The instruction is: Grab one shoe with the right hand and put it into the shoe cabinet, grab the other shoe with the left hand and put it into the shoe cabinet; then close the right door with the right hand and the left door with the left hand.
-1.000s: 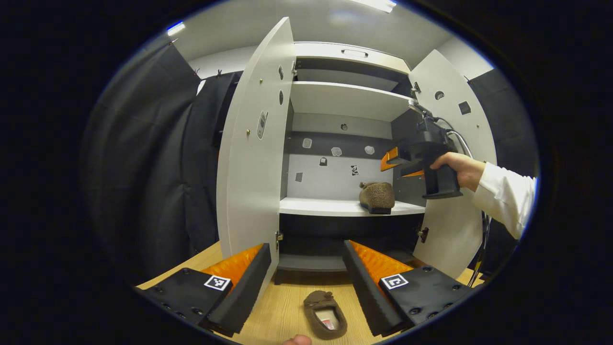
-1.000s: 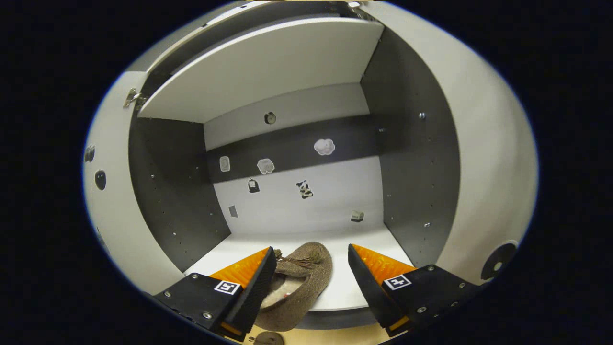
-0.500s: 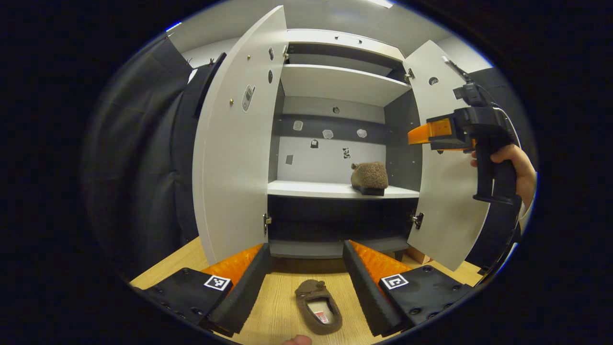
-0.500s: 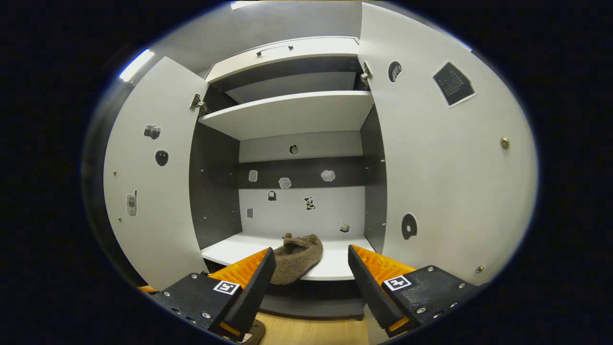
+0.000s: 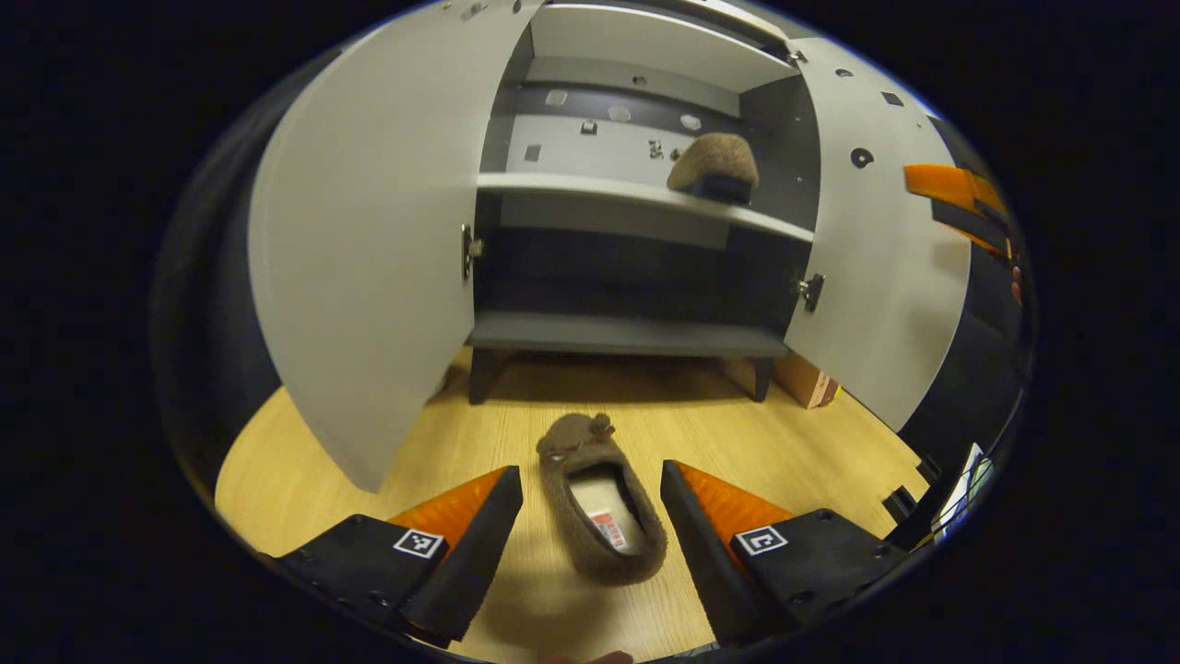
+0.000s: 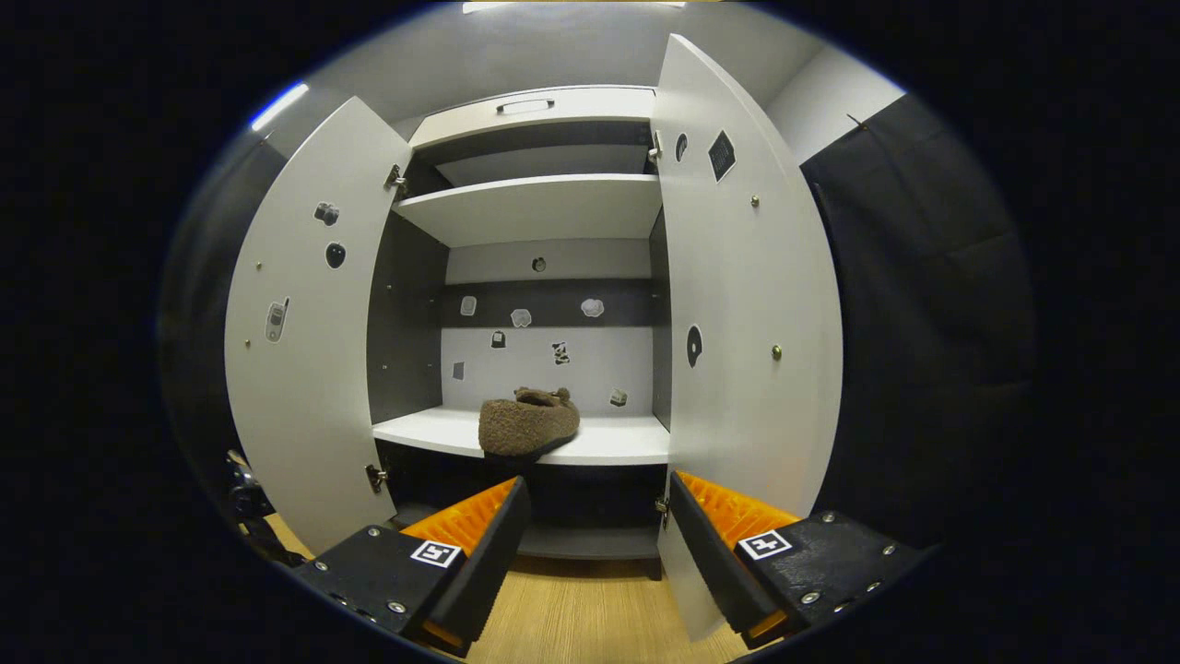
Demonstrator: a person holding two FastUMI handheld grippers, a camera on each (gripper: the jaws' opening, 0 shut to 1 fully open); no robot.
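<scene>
Reaching stage: second shoe pickup, left side.
Shoe cabinet (image 6: 544,212): both doors open.
Shelved shoe (image 6: 527,424): on the middle shelf.
Floor shoe (image 5: 601,503): between the fingers, untouched.
Left tool (image 5: 590,526): wide open, empty.
Right tool (image 6: 597,544): wide open, empty.
Next: lower, close on shoe.

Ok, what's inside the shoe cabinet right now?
One brown shoe sits on the white middle shelf of the shoe cabinet. The dark bottom compartment is too shadowed to judge.

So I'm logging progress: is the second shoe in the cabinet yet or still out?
Out. The second shoe lies on the wooden floor, between the open left hand-held gripper's fingers, untouched.
</scene>
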